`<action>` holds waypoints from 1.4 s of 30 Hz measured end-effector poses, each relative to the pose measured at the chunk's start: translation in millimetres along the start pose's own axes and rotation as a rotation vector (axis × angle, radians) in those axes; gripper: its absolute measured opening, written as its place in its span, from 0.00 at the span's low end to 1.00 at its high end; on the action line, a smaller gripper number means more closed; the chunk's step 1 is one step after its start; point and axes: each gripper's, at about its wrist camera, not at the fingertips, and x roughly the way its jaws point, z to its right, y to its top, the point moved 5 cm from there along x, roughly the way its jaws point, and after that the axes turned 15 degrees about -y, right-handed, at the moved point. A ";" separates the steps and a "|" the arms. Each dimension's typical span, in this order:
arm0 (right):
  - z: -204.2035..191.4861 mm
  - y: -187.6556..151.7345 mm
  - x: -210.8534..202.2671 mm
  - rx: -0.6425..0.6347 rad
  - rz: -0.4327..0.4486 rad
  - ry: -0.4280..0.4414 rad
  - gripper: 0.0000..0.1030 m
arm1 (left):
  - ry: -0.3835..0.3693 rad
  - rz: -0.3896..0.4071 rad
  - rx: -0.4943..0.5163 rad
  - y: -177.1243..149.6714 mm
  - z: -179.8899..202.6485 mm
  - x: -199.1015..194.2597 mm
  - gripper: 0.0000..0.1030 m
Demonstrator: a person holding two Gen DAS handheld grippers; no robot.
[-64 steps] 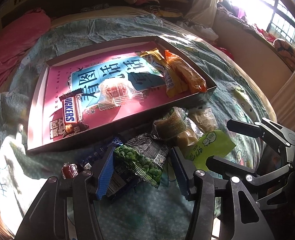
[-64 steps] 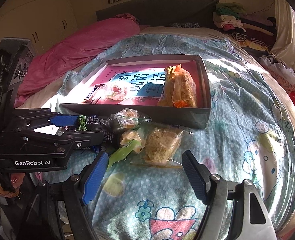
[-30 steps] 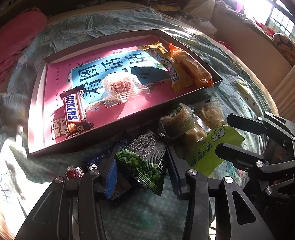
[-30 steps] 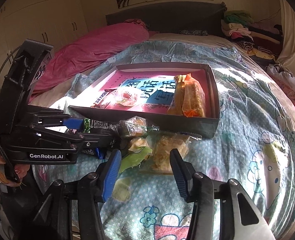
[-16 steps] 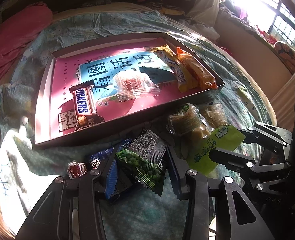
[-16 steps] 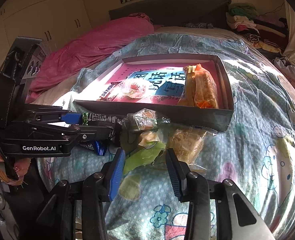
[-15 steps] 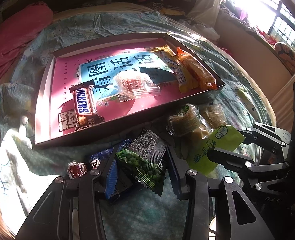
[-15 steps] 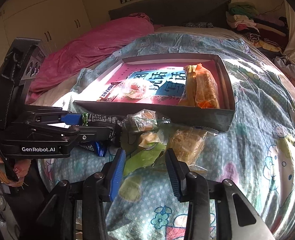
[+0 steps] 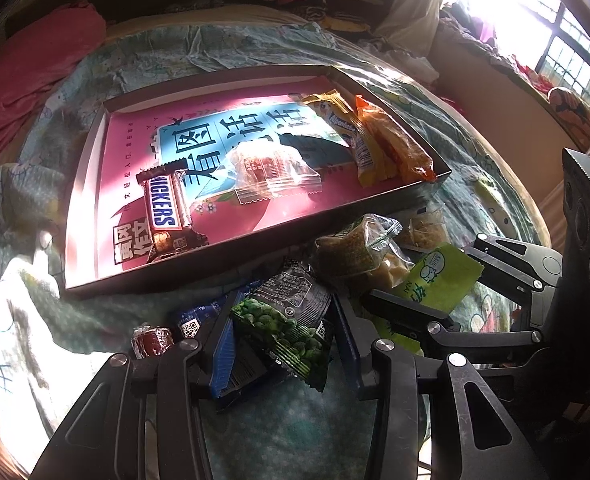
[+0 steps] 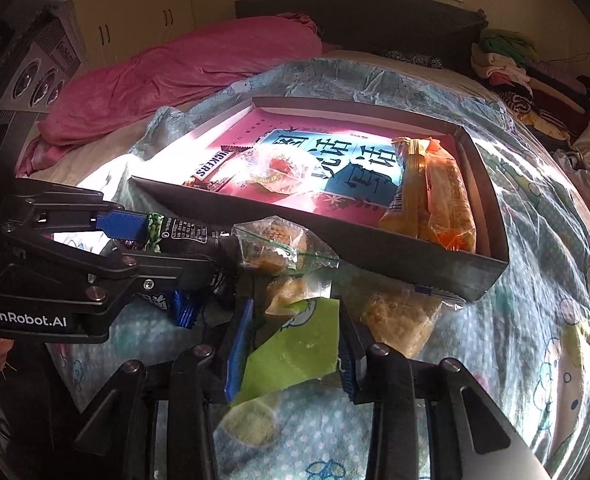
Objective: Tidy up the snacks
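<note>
A shallow box (image 9: pixel 87 160) with a pink and blue printed floor lies on the bed; it holds a Snickers bar (image 9: pixel 163 210), a clear-wrapped snack (image 9: pixel 271 170) and orange and yellow packets (image 9: pixel 379 140). My left gripper (image 9: pixel 283 336) is shut on a green pea packet (image 9: pixel 291 316) and holds it just in front of the box. My right gripper (image 10: pixel 291 344) is shut on a lime green packet (image 10: pixel 295 352), also seen in the left wrist view (image 9: pixel 443 276). The box also shows in the right wrist view (image 10: pixel 415 264).
Loose snacks lie on the blanket before the box: a clear-wrapped cake (image 9: pixel 355 248), a crumbly bar in a clear bag (image 10: pixel 399 320), a blue wrapper (image 9: pixel 197 316) and a small red sweet (image 9: pixel 151 340). A pink duvet (image 10: pixel 183 72) lies at the far left, clothes piles (image 10: pixel 535 80) at the back.
Both grippers have closed in from wide open, the left around the green pea packet, the right around the lime green packet. The right gripper moved forward toward the snack pile.
</note>
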 end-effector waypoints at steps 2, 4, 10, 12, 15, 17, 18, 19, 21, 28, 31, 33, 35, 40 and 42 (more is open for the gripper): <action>-2.3 0.2 5.0 -0.012 -0.008 -0.003 0.36 | -0.002 0.000 -0.003 0.2 -0.4 0.7 0.44; -4.4 -0.1 8.4 -0.030 -0.010 -0.009 0.33 | -0.001 -0.001 -0.001 -0.1 0.0 1.2 0.44; 10.7 0.9 -1.7 0.043 0.007 0.020 0.33 | 0.010 -0.002 0.006 -0.4 2.2 3.0 0.44; 18.7 0.6 -8.3 0.080 0.018 0.035 0.33 | 0.013 -0.002 0.006 -0.2 3.0 3.4 0.44; 31.5 2.2 -16.4 0.134 0.040 0.050 0.33 | 0.021 -0.002 0.010 0.0 5.2 5.3 0.43; 39.3 3.9 -19.2 0.167 0.050 0.059 0.33 | 0.025 0.001 0.010 0.6 6.0 6.0 0.43; 42.5 4.5 -19.7 0.179 0.052 0.062 0.33 | 0.025 0.000 0.008 0.9 5.9 5.9 0.42; 44.9 4.8 -20.1 0.188 0.055 0.062 0.33 | 0.024 0.001 0.003 1.2 5.8 5.2 0.42; 48.1 6.0 -21.0 0.195 0.062 0.061 0.33 | 0.010 0.008 -0.021 1.9 4.7 0.9 0.41; 56.0 7.9 -26.4 0.214 0.089 0.048 0.33 | -0.002 0.049 -0.030 5.7 8.1 -19.3 0.41; 62.3 8.3 -28.0 0.235 0.096 0.045 0.33 | 0.006 0.073 -0.035 11.2 8.0 -28.8 0.41; 65.2 8.7 -29.5 0.245 0.103 0.044 0.33 | 0.015 0.094 -0.037 15.1 7.1 -35.5 0.41; 66.2 8.9 -31.9 0.250 0.112 0.045 0.33 | 0.019 0.111 -0.043 17.7 5.9 -42.6 0.41; 65.7 11.7 -36.3 0.249 0.132 0.053 0.33 | 0.031 0.152 -0.071 24.2 -0.9 -59.4 0.41; 64.7 12.4 -38.0 0.246 0.141 0.057 0.33 | 0.038 0.171 -0.084 27.0 -5.1 -66.1 0.41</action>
